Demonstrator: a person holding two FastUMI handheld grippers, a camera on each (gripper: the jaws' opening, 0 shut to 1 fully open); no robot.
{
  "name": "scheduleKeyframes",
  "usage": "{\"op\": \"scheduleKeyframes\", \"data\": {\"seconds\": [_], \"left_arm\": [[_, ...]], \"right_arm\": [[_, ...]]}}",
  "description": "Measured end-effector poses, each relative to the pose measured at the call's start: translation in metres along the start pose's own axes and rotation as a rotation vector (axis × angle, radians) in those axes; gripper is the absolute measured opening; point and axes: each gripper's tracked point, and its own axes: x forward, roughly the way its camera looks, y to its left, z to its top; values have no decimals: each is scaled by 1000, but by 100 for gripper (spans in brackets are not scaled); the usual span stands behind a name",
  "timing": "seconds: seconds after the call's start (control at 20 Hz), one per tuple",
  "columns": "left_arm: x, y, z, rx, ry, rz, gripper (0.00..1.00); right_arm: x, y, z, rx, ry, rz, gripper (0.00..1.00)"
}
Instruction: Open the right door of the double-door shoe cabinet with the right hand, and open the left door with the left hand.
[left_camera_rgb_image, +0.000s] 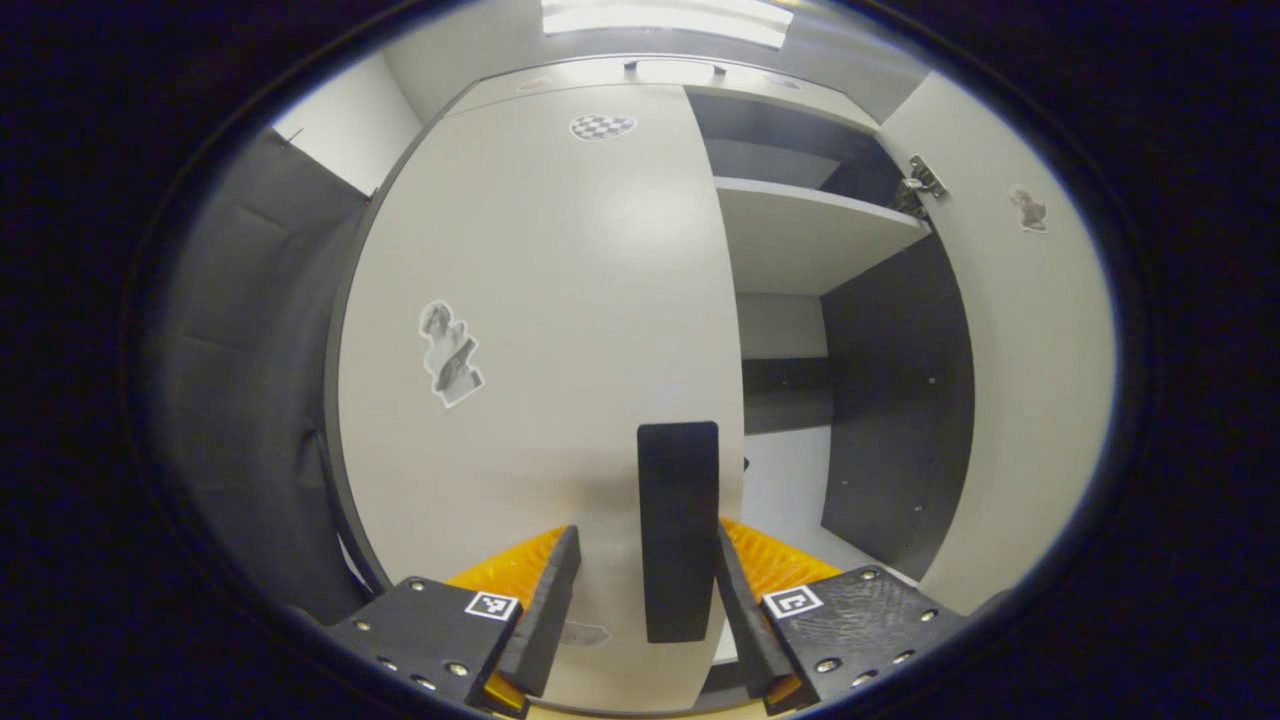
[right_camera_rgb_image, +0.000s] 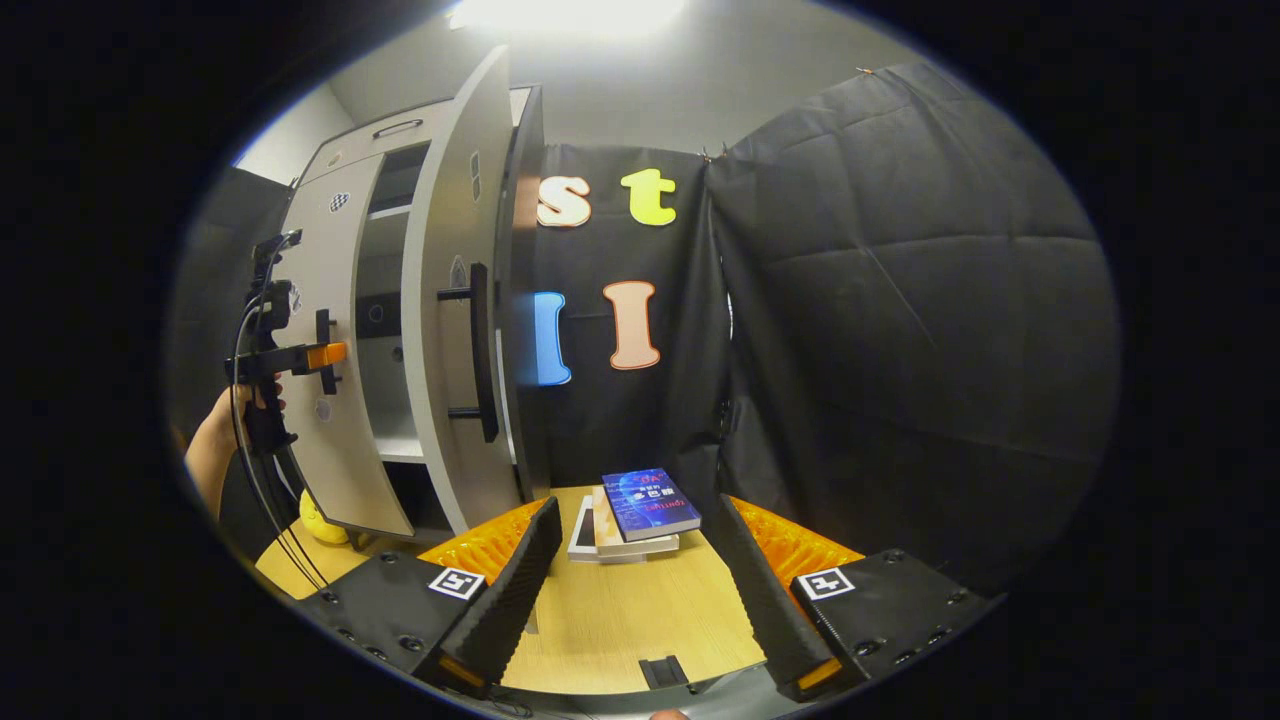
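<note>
While the left gripper stands right up against the left door, its fingers are set fairly wide on either side of the door's upright bar handle (whether either finger already touches the bar, I cannot tell). The handle sits by the door's inner edge, next to the gap into the open right half of the shoe cabinet. That door looks shut or nearly so.

In the right gripper view, the right gripper hangs over a wooden table with its fingers spread wide and nothing between them. Just past its fingertips, toward the table's far edge, lies a small stack of books. Beyond that, at the table's left end, the right door is swung well out, its own bar handle facing forward, so I judge the right half of the job done. Farther off, a hand holds the left gripper at the left door.

The door looks like a stiff, flat panel on hinges, light enough to swing with a steady pull. The panel is smooth and offers no grip, so the rigid bar handle is the place to hold, closing both fingers around its middle and pulling along the hinge's arc.
</note>
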Motion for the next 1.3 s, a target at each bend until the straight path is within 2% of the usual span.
{"op": "scheduleKeyframes", "data": {"seconds": [0.1, 0.15, 0.2, 0.3, 0.35, 0.55, 0.9, 1.2, 1.3], "left_arm": [[1, -5, 1, -15, -11, -15, 73], [-1, -6, 1, -8, -6, -11, 53], [-1, -6, 0, 7, 0, -4, 48], [2, -14, 0, 9, 6, -24, 48], [0, -13, -2, 11, 11, -22, 31], [-2, -11, -3, -9, 22, -16, 21], [-12, -10, -4, -28, 57, -58, 12], [-11, -7, -3, -25, 81, -106, 17], [-10, -5, -1, -28, 81, -119, 14]], "right_arm": [[0, -2, -1, 7, 3, 0, 97], [0, -2, -2, 7, 2, 1, 97], [0, -3, -2, 7, 1, 3, 97], [-1, -2, -3, 4, 0, 11, 97], [-1, -2, -3, 4, 2, 15, 97], [-3, -4, -5, 13, 6, 30, 97], [0, 1, 1, 22, -13, 65, 96], [-1, 22, -2, 12, -6, 117, 94], [-1, 32, 0, 7, -7, 134, 96]]}}
